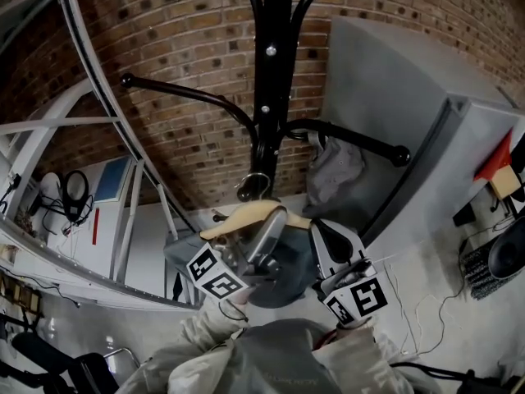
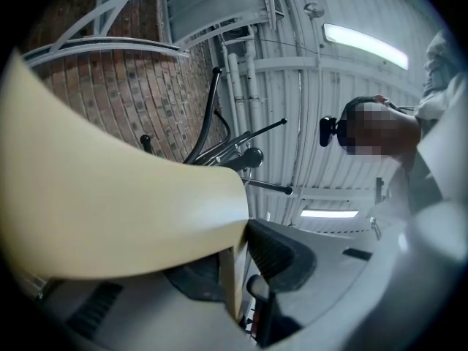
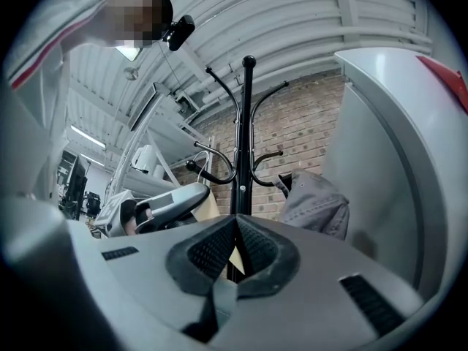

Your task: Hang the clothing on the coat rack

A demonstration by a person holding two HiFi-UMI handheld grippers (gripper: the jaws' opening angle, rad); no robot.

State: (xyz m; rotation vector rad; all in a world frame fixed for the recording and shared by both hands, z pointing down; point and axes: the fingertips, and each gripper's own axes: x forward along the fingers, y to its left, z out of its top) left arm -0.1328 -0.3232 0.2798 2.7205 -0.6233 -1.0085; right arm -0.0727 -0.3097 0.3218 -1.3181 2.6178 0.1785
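Observation:
The black coat rack (image 1: 275,72) stands against the brick wall, and a grey garment (image 1: 335,169) hangs on its right arm. Just below the rack's lower arms I hold a pale wooden hanger (image 1: 242,217). Its metal hook (image 1: 256,185) is close to the pole. A dark garment (image 1: 283,281) drapes under the hanger. My left gripper (image 1: 267,232) is shut on the hanger's middle; the hanger (image 2: 110,196) fills the left gripper view. My right gripper (image 1: 324,232) is shut at the hanger's right end, where a cream edge (image 3: 238,260) shows between its pads. The rack (image 3: 245,137) rises straight ahead of it.
A tall grey cabinet (image 1: 410,97) stands right of the rack, close to the hung garment (image 3: 316,203). A curved white metal frame (image 1: 90,80) runs along the left. Headphones (image 1: 74,191) hang at the far left. Brick wall (image 1: 180,48) lies behind.

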